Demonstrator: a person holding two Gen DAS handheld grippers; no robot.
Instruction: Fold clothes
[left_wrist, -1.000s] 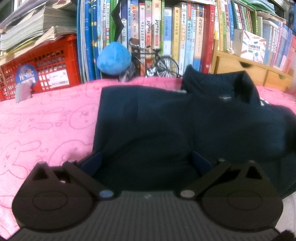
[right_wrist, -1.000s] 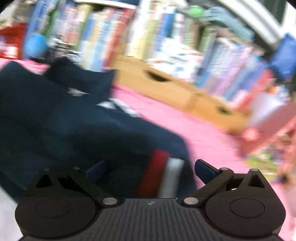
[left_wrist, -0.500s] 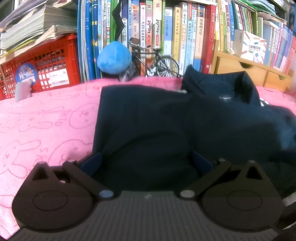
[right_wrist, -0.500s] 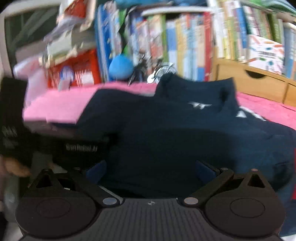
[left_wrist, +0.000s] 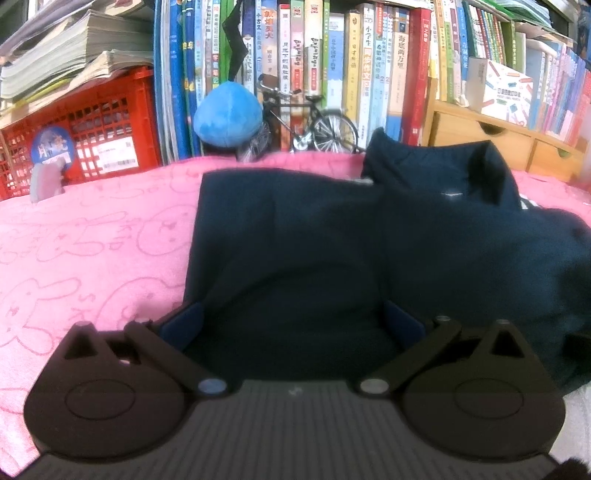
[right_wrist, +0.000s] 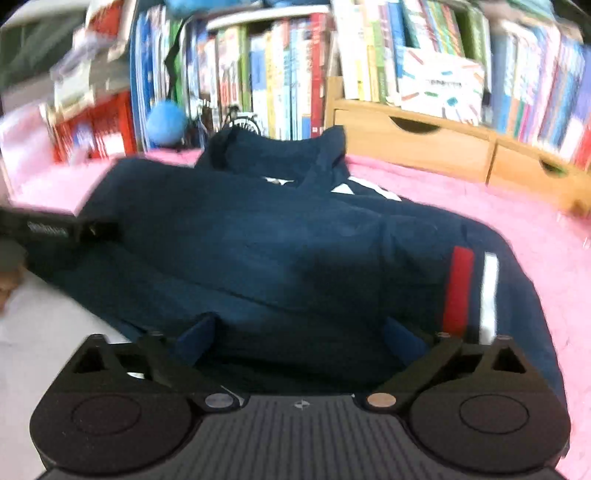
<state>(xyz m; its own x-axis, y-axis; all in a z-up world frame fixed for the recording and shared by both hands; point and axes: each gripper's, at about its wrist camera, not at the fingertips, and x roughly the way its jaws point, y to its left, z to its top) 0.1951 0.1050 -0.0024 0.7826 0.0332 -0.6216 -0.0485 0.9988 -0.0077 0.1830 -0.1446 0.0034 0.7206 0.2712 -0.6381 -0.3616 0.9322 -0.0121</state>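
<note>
Bookshelves (left_wrist: 369, 55) back a pink blanket (left_wrist: 92, 236) where the navy jacket (left_wrist: 295, 240) lies, left side already folded inward. Left view barely differs from a second ago: left gripper (left_wrist: 291, 321) hovers low, jaws wide, holding nothing. Right view has swung from the sleeve end to face the jacket (right_wrist: 258, 240) squarely (striped cuff (right_wrist: 469, 291) folded across); right gripper (right_wrist: 299, 332) gapes empty over the hem.
</note>
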